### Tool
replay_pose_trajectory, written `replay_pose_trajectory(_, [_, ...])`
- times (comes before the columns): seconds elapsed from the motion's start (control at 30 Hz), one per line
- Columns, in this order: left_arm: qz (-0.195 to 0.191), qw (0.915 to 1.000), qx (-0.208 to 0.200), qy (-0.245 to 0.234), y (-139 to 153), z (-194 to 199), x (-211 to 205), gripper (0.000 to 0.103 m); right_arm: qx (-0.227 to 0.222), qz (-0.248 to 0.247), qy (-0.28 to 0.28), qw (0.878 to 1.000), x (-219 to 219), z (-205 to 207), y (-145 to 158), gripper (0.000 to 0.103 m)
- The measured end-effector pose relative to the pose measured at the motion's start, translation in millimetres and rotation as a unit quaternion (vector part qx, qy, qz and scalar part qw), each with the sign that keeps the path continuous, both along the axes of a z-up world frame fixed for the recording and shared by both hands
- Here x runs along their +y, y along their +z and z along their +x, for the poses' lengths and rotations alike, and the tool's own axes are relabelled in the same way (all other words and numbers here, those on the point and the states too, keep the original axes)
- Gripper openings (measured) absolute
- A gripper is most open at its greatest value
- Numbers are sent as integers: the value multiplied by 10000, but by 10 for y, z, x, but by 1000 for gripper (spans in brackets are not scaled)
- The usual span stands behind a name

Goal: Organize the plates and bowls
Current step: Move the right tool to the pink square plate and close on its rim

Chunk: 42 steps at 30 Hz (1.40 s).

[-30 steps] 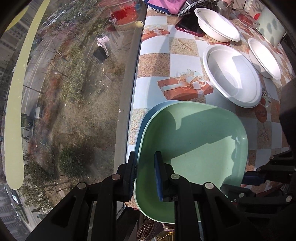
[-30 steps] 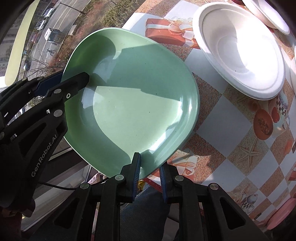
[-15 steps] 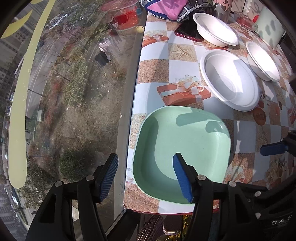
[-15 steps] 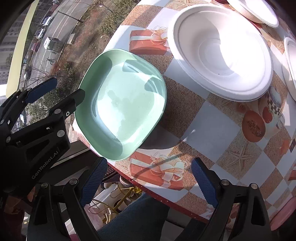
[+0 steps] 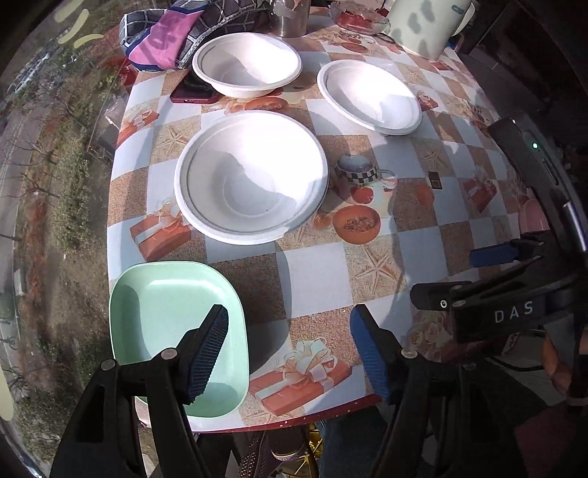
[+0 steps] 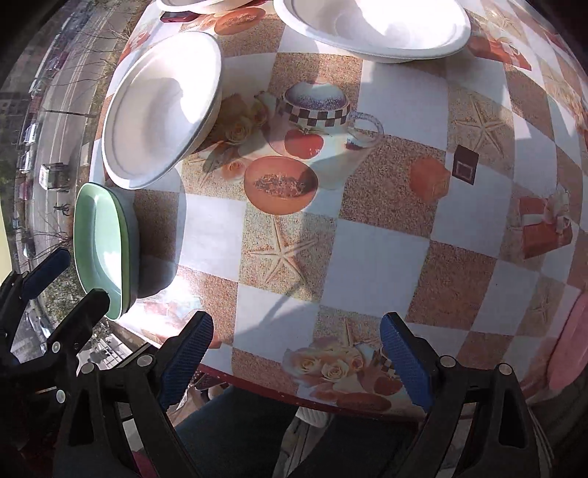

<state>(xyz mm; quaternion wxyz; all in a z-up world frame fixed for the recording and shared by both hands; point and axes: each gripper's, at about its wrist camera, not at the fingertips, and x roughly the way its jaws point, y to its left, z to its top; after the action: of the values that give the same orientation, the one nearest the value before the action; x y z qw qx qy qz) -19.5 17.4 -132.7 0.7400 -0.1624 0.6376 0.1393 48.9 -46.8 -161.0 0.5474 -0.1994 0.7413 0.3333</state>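
A pale green plate (image 5: pixel 165 323) lies flat on the near left corner of the table, on top of another plate whose rim shows under it in the right wrist view (image 6: pixel 126 235). My left gripper (image 5: pixel 288 331) hangs above the table just right of it, jaws opening, nothing between them. My right gripper (image 6: pixel 296 331) is further right over the front edge, jaws opening wide and empty; it also shows in the left wrist view (image 5: pixel 463 274). Three white bowls stand beyond: a large near one (image 5: pixel 253 176), a far left one (image 5: pixel 246 64) and a far right one (image 5: pixel 369 95).
The table's left edge (image 5: pixel 110 228) runs along a window pane with a street far below. A red phone (image 5: pixel 194 93), a checked cloth (image 5: pixel 165 40), a metal cup (image 5: pixel 290 14) and a glass dish (image 5: pixel 358 14) sit at the back. A pink plate (image 6: pixel 573 345) lies at the right.
Both grippers were shut on the green plate's rim a second ago. They have let go, opened and moved off to the right; the plate now lies on the table corner.
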Motion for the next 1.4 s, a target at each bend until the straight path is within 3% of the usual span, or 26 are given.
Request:
replay_pose_trajectory(0.2, [-331, 9985, -55, -439, -30, 466, -254, 76, -217, 8, -743, 9970, -473, 378, 88, 103])
replay_pose_trajectory(0.37, [-406, 9946, -29, -952, -64, 875, -600, 77, -597, -66, -1362, 9889, -1146, 829, 211, 103])
replay_pose_trajectory(0.73, [-616, 9748, 220, -2134, -251, 1550, -1617, 78, -1082, -915, -2823, 9488, -2751, 1536, 138, 103])
replay_pose_trajectory(0.9, [-682, 9670, 363, -2429, -358, 1689, -1930, 78, -1174, -1013, -3189, 9350, -3192, 1800, -9, 103])
replay_pose_trajectory(1.0, [-681, 9658, 474, -2456, -419, 1733, -1992, 77, -1145, -924, -3136, 9381, -3358, 1959, -86, 103])
replay_pose_trajectory(1.13, [-687, 9686, 577, -2318, -472, 1756, -1968, 78, -1045, -733, -2860, 9497, -3248, 2017, -316, 103])
replay_pose_trajectory(1.4, [-561, 9746, 570, -2092, -498, 1816, -1895, 78, -826, -389, -2303, 9688, -2817, 1820, -392, 103])
